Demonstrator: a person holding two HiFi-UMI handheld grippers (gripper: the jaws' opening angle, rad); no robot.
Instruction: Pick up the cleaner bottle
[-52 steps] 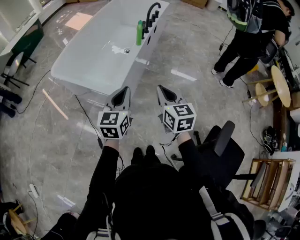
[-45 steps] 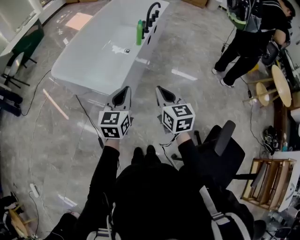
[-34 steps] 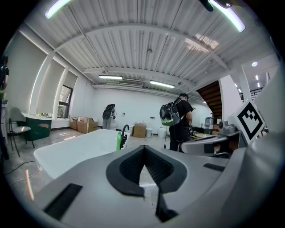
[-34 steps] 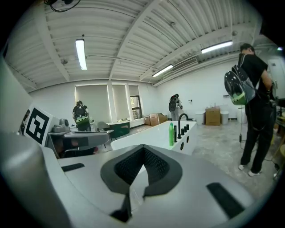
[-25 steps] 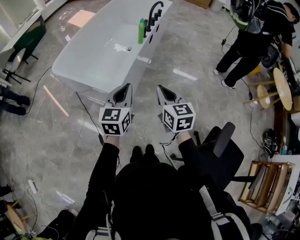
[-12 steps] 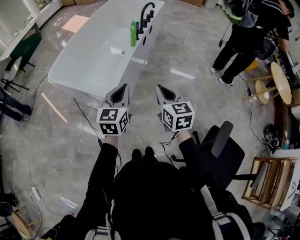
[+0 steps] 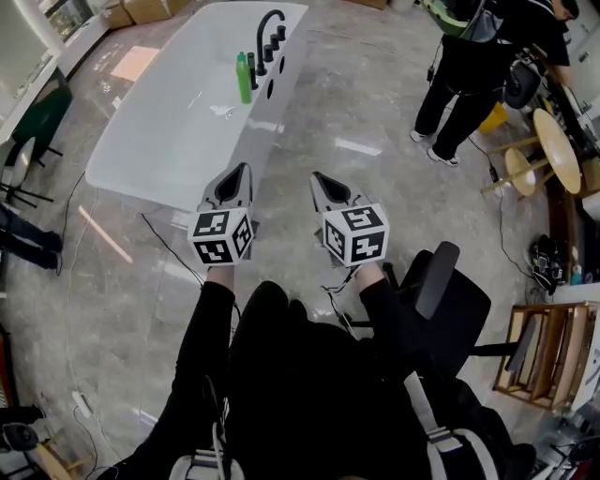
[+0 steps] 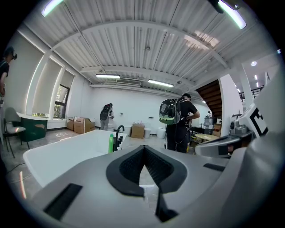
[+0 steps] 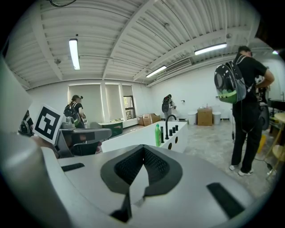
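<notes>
The cleaner bottle (image 7: 244, 77) is green and stands upright on the rim of a white bathtub (image 7: 150, 131), beside a black faucet (image 7: 265, 28). It also shows far ahead in the left gripper view, bottle (image 8: 111, 143), and in the right gripper view, bottle (image 9: 157, 135). My left gripper (image 7: 235, 176) and right gripper (image 7: 322, 182) are held side by side over the floor, well short of the tub. Both are shut with nothing in them, as the left gripper (image 8: 144, 149) and right gripper (image 9: 143, 148) show in their own views.
A person in black with a green backpack (image 7: 461, 66) stands at the upper right. A black office chair (image 7: 448, 298) is close on my right, with a wooden rack (image 7: 539, 361) and round stools (image 7: 553, 155) beyond. Cables (image 7: 169, 246) run over the marble floor.
Both grippers have moved forward toward the tub, still shut. In the head view the tub and the bottle have slid to the left and appear nearer.
</notes>
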